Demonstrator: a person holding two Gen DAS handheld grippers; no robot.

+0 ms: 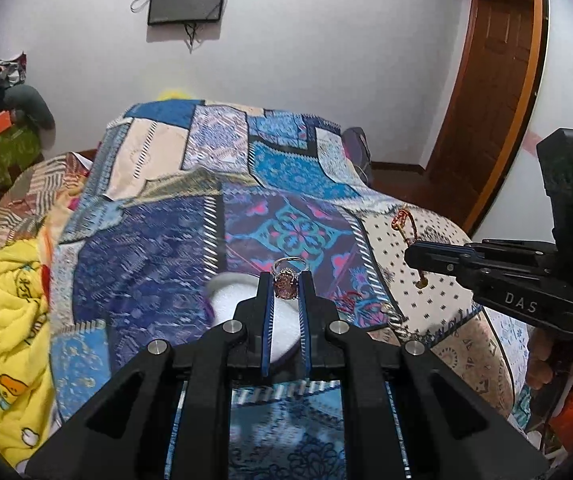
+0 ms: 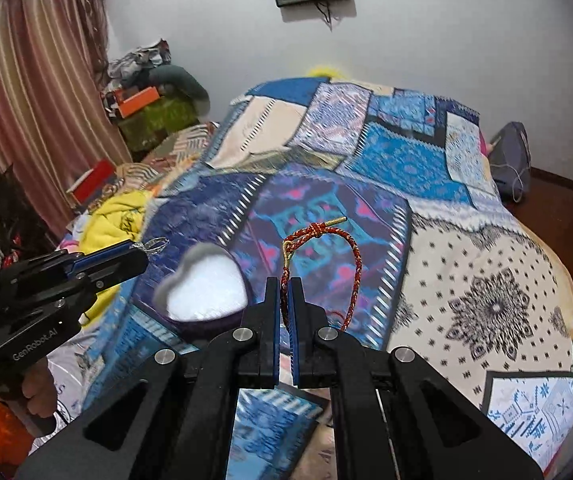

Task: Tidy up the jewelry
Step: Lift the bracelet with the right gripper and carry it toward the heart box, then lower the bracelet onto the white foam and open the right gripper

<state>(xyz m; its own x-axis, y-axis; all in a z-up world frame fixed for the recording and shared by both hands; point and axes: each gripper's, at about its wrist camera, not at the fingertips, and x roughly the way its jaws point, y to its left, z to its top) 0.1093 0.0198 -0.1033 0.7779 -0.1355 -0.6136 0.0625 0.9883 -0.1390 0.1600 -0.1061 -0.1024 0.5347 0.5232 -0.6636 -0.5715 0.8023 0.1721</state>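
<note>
Above the quilt on the bed, the left hand-held gripper pinches a ring by its large amber stone, the band sticking out past the tips toward 12 o'clock. At 3 o'clock from it, the right hand-held gripper is pressed together on a red-and-gold cord bracelet, which loops up beyond the tips. A heart box with white lining lies on the quilt below, at 10 o'clock from the right gripper's tips.
</note>
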